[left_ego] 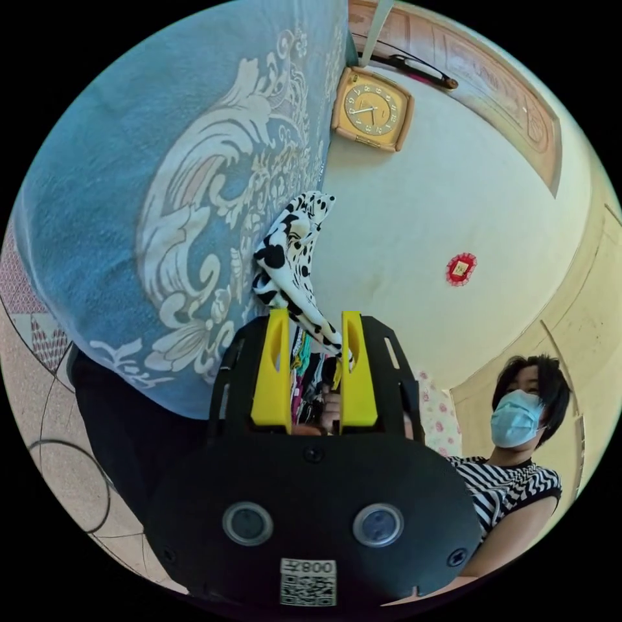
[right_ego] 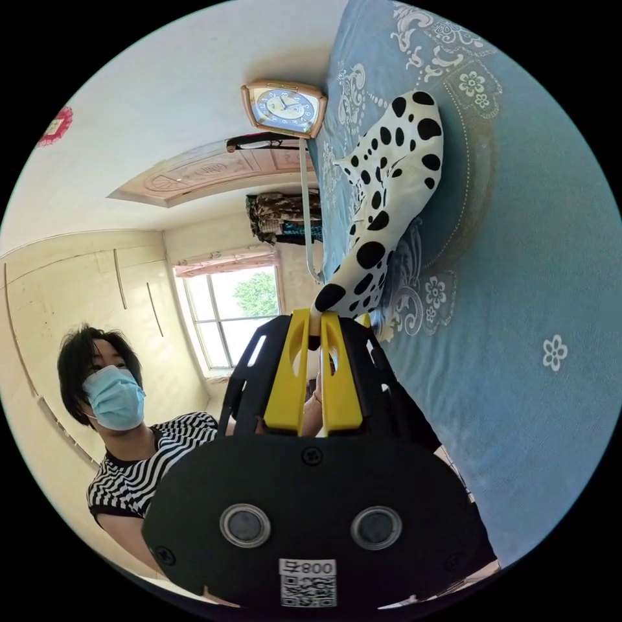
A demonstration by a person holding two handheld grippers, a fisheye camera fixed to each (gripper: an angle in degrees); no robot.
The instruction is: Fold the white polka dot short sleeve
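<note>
Left gripper (left_ego: 315, 324): black body close to the camera, two yellow jaws spread apart; the spotted cloth passes between them and lies against one jaw, so a firm pinch by both cannot be told.
Right gripper (right_ego: 310, 324): yellow jaws pressed together on an end of the garment.
White polka dot short sleeve (right_ego: 389, 207): white cloth with black dots, pulled up from the right gripper in a twisted band, lying against the blue bedspread (right_ego: 531, 272); in the left gripper view it is a bunched strip (left_ego: 291, 265) beside the same blue cloth (left_ego: 162, 194).
Blue bedspread: white flower and scroll pattern.
Clock (left_ego: 371, 110): square, gold frame, on the pale wall (left_ego: 453, 214).
Person (right_ego: 123, 414): striped top, face mask, near the window (right_ego: 233, 311).
Red ornament (left_ego: 460, 269): on the wall, well apart from the clock.
</note>
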